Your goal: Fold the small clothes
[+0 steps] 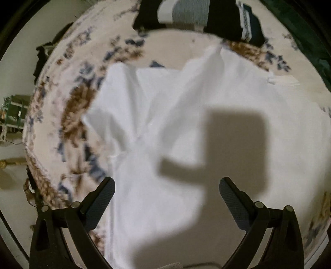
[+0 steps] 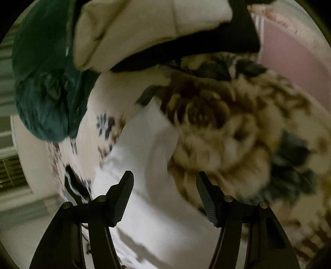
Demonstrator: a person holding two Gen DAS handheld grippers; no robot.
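A floral spread (image 1: 80,99) in cream, brown and blue covers the bed, with a stack of folded clothes (image 1: 186,16) at its far edge and a white garment (image 1: 175,99) lying rumpled across its middle. The left gripper (image 1: 166,198) hangs above it, jaws wide and empty; the right gripper (image 2: 164,194) stands partly open, also empty. The cloth looks light and limp, best pinched at a hem corner

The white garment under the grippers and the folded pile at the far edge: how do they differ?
The white garment lies spread and creased across the floral spread; the folded pile sits compact at the far edge. The garment is plain white, while the pile mixes black, grey and white pieces. The garment lies directly beneath the open left gripper; the pile lies well beyond it. Both are cloth resting on the same spread.
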